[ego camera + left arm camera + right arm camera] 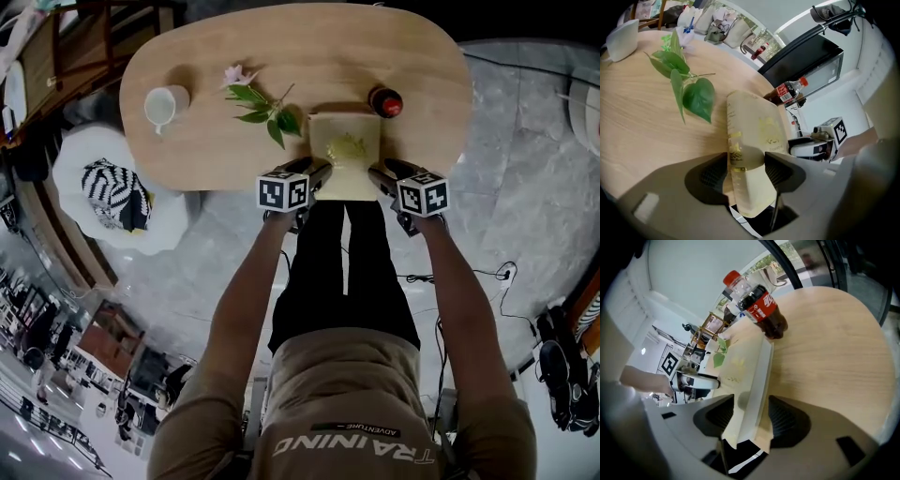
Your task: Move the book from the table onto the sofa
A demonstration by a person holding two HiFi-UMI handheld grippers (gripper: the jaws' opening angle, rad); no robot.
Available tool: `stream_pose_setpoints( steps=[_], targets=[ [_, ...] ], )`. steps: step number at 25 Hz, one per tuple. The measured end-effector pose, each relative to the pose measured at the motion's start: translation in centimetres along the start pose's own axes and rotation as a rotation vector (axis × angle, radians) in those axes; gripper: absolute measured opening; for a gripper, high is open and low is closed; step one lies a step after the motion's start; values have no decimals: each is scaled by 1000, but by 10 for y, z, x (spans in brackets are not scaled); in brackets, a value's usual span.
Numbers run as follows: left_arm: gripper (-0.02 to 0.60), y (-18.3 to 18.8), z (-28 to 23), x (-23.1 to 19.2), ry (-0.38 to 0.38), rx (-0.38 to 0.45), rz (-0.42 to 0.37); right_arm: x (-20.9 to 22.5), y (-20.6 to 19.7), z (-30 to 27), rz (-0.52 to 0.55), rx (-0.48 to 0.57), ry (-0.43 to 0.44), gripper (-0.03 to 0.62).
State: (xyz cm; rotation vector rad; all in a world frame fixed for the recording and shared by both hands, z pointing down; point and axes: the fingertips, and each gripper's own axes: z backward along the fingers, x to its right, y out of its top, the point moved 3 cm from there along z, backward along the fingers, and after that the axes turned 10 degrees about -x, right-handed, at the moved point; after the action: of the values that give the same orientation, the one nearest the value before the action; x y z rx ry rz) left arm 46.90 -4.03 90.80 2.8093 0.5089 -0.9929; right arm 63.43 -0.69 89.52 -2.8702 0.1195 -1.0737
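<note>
A pale yellow book [345,150] lies on the oval wooden table [206,150], its near end over the table's front edge. My left gripper [319,172] stands at the book's near left corner, my right gripper [380,175] at its near right corner. In the left gripper view the book's [757,131] edge sits between the jaws of the left gripper [745,171], close to both pads. The right gripper view shows the book [740,366] between the wide jaws of the right gripper [751,416], with small gaps at each pad.
A cola bottle [385,101] stands just behind the book's far right corner. A pink flower with green leaves [258,103] lies left of the book, a white cup [166,105] further left. A white seat with a striped cushion [112,192] is on the left. Cables [469,277] cross the floor.
</note>
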Motion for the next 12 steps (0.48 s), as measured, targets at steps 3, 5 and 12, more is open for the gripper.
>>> stream_pose_setpoints(
  steps=[3, 5, 12],
  targets=[
    [241, -1, -2, -3, -43, -16, 28, -2, 0, -11, -17, -15, 43, 202],
    [250, -1, -4, -5, -70, -29, 27, -3, 1, -17, -20, -20, 63, 202],
    [250, 3, -6, -8, -184, -62, 58, -8, 7, -28, -86, -10, 129, 210]
  ],
)
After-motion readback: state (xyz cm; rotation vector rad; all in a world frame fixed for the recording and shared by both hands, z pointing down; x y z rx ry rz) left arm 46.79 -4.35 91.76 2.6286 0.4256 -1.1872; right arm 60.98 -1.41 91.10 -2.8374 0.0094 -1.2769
